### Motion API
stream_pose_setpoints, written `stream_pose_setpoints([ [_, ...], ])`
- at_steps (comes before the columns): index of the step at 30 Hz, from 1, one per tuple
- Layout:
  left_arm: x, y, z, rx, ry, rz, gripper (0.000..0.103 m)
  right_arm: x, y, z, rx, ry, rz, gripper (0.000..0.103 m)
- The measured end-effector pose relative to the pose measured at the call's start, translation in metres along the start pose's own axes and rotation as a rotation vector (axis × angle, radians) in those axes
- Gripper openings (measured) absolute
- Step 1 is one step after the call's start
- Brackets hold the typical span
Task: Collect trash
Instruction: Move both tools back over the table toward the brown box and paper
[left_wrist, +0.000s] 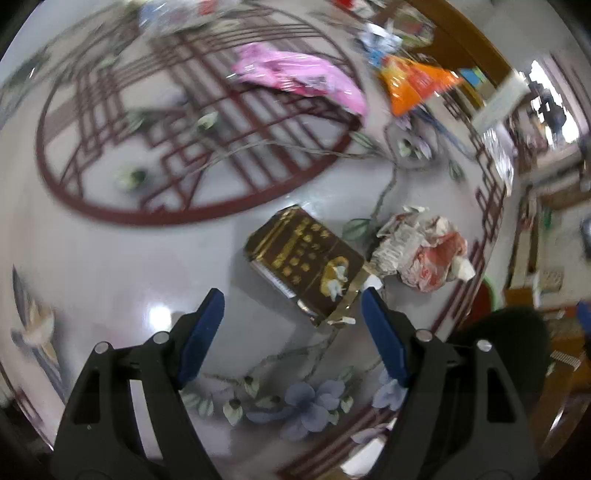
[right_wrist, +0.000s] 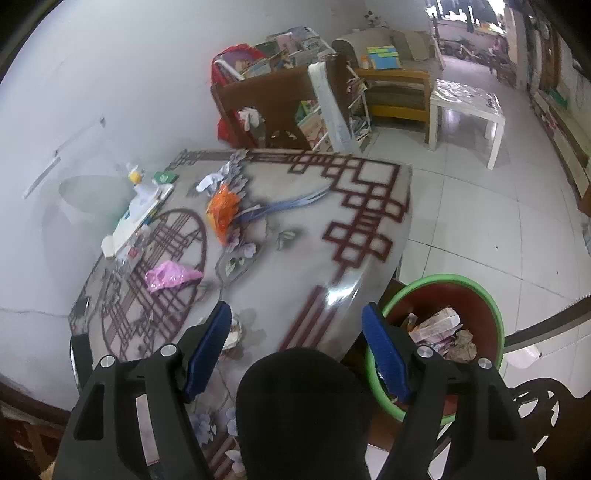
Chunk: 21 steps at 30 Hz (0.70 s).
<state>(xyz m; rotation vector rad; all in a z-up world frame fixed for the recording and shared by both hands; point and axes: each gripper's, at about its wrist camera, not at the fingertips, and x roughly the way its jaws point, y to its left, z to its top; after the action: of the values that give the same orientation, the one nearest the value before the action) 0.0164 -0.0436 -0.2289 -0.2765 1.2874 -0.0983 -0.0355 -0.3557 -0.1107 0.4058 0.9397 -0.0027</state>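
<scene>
In the left wrist view my left gripper (left_wrist: 291, 301) is open and empty, just above the table (left_wrist: 110, 258). A brown and gold box (left_wrist: 306, 258) lies flat just ahead of it, nearer the right finger. A crumpled white and red wrapper (left_wrist: 424, 247) lies to the box's right. A pink bag (left_wrist: 303, 75) and an orange bag (left_wrist: 413, 83) lie farther off. My right gripper (right_wrist: 297, 317) is open and empty, high above the table's near corner. A trash bin (right_wrist: 495, 314) with a green rim holds several pieces of trash, right of the table.
The pink bag (right_wrist: 170, 275) and orange bag (right_wrist: 221, 210) lie mid-table in the right wrist view. White containers (right_wrist: 136, 214) stand at the table's far left. A black gloved hand (right_wrist: 303, 406) sits between my right fingers. A bookshelf (right_wrist: 280, 99) and white side table (right_wrist: 465, 107) stand beyond.
</scene>
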Motion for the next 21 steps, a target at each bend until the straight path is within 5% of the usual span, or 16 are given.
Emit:
stream_pose_setpoints([
  [8,0.007,-0.019,0.002,0.258,-0.032,0.089,0.084,0.007,0.005,-0.003,-0.005,0.030,0.002,0.071],
  [21,0.029,-0.031,0.010,0.390,0.000,0.089,0.081,0.041,0.047,-0.004,-0.123,0.123,0.051,0.072],
])
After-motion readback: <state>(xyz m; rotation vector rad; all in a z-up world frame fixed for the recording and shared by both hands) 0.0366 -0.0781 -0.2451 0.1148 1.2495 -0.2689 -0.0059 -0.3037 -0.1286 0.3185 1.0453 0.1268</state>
